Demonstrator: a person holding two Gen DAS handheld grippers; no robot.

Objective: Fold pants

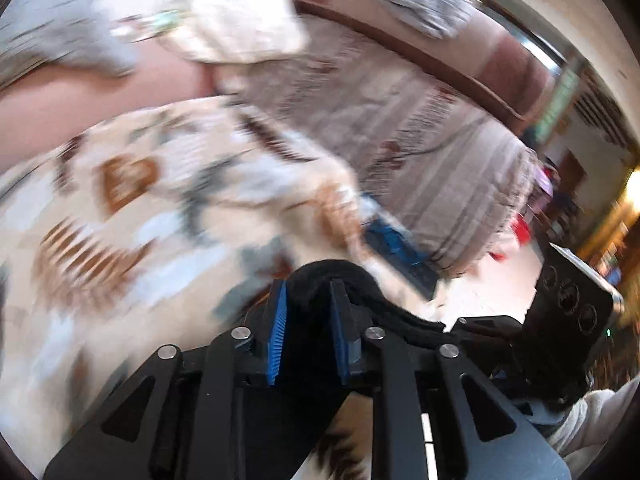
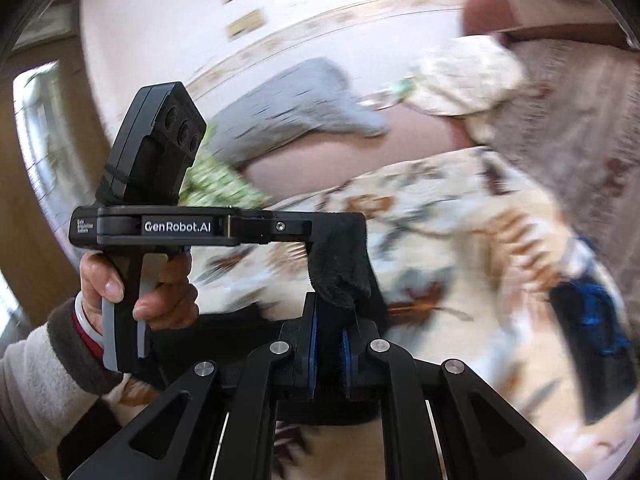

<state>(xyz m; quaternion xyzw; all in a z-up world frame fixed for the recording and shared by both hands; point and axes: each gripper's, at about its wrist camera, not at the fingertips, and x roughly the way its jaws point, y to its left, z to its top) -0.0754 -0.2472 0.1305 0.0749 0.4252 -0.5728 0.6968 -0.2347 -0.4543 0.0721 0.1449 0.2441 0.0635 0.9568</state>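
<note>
Mid-fold, judging by both grips: black pants [image 2: 344, 268] lifted clear above the patterned blanket [image 2: 460, 240], left gripper [image 1: 308, 312] and right gripper [image 2: 330, 320] each pinched tight on a bunched edge of the fabric, close together, blue pads pressed into the cloth. Next move likely calls for carrying the held edge across and laying it flat on the blanket without letting the cloth sag or twist. Left hand [image 2: 132, 284] wrapped round its handle, gripper held level, sideways across the right wrist view; heavy motion blur.

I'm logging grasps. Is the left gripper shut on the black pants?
Shut on them. Black pants fabric bunches between the left gripper's blue pads and drapes rightward.
</note>
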